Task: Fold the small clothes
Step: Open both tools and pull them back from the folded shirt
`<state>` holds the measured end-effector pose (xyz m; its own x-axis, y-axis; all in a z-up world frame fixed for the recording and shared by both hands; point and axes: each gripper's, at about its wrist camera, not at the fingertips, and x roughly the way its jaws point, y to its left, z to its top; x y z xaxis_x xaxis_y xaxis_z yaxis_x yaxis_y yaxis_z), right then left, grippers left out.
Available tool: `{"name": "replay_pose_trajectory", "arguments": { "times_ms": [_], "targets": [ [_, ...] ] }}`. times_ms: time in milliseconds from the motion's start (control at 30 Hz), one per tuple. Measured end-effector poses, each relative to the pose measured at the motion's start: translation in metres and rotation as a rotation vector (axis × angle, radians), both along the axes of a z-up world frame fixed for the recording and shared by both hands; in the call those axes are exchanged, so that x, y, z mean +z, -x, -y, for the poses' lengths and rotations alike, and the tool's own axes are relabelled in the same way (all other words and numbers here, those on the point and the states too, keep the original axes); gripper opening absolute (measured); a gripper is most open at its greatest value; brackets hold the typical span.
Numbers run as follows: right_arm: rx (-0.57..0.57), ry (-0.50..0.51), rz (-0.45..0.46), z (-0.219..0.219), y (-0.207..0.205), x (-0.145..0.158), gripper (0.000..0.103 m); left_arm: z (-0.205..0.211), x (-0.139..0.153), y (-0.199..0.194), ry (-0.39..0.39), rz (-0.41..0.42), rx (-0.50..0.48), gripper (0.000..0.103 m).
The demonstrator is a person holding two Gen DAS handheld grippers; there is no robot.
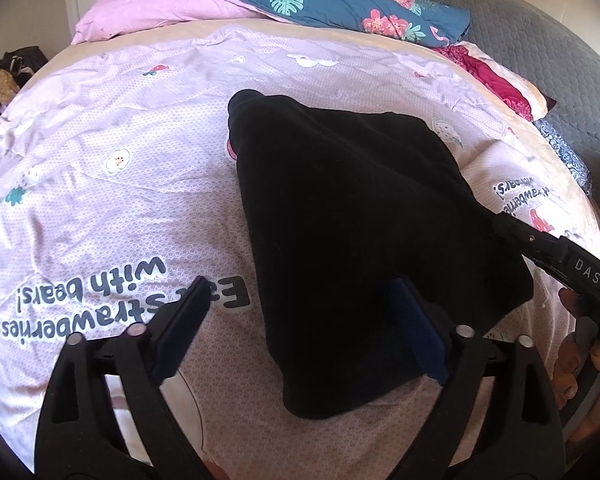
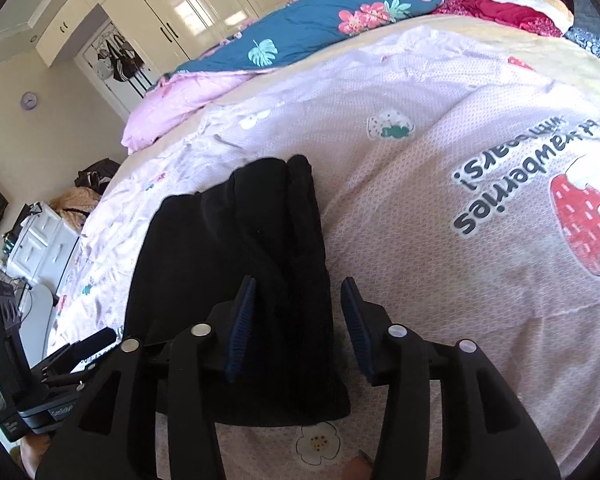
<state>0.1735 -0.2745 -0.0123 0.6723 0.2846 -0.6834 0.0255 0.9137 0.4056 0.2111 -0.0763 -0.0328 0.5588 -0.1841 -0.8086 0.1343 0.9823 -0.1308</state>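
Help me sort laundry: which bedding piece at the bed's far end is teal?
The leaf-and-flower quilt; the bedding beside it is plain pink.

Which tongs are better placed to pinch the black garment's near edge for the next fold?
Probably right. The right tongs are open with the black garment edge between the pads. The left tongs gape wider, mostly over bare bedsheet.

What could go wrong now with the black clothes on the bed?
The left gripper hangs open with one pad over the folded black garment; pulling away might snag the cloth and undo the fold. The right gripper is open around the garment's near edge, so lifting carelessly could drag that layer. The pink bedspread is wrinkled and soft, so the pile may slump.
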Motion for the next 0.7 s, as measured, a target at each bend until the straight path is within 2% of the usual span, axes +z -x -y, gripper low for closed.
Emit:
{"name": "replay_pose_trajectory", "arguments": {
  "times_ms": [100, 167, 233, 400, 700],
  "targets": [
    [-0.013, -0.011, 0.027, 0.004, 0.007, 0.006, 0.052, 0.003, 0.005, 0.007, -0.005, 0.012, -0.015, 0.089],
    [-0.015, -0.039, 0.061, 0.007, 0.014, 0.014, 0.063, 0.005, 0.008, 0.012, -0.010, 0.020, -0.022, 0.094],
    [-0.017, -0.043, 0.088, 0.008, 0.021, 0.021, 0.079, 0.006, 0.010, 0.016, -0.007, 0.028, -0.023, 0.094],
    [-0.025, -0.056, 0.150, 0.008, 0.041, 0.038, 0.096, 0.005, 0.018, 0.035, 0.007, 0.047, -0.008, 0.094],
    [-0.019, 0.008, 0.257, -0.007, 0.083, 0.054, 0.098, -0.014, 0.040, 0.072, 0.025, 0.132, 0.027, 0.094]
  ]
}}
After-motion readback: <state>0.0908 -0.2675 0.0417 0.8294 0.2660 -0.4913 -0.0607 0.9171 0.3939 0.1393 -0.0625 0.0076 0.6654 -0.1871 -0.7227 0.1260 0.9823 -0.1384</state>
